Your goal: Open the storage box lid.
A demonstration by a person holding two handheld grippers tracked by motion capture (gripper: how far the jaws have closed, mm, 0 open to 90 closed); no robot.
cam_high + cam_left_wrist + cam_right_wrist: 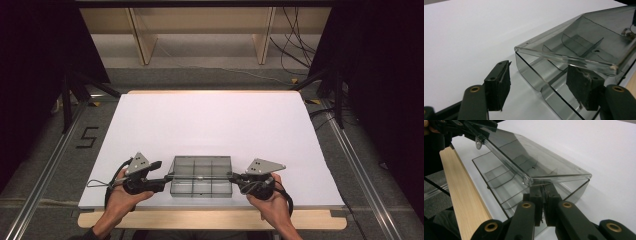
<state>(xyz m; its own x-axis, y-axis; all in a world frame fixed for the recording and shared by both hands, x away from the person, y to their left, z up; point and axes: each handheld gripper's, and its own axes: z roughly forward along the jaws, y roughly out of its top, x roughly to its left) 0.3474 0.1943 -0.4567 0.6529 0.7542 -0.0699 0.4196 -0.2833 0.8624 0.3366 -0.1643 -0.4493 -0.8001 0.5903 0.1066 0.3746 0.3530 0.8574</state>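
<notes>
White table (210, 120) (wooden edge (461, 195)).

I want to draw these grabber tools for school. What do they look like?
Each gripper, left and right, is black with two long jaws. The fingers end in flat dark pads, with round brass-coloured rivets behind. A grey three-cornered plate with small holes sits on top, and a black cable loops from each. The person's forearms are bare, with a dark sleeve edge at the left.
</notes>
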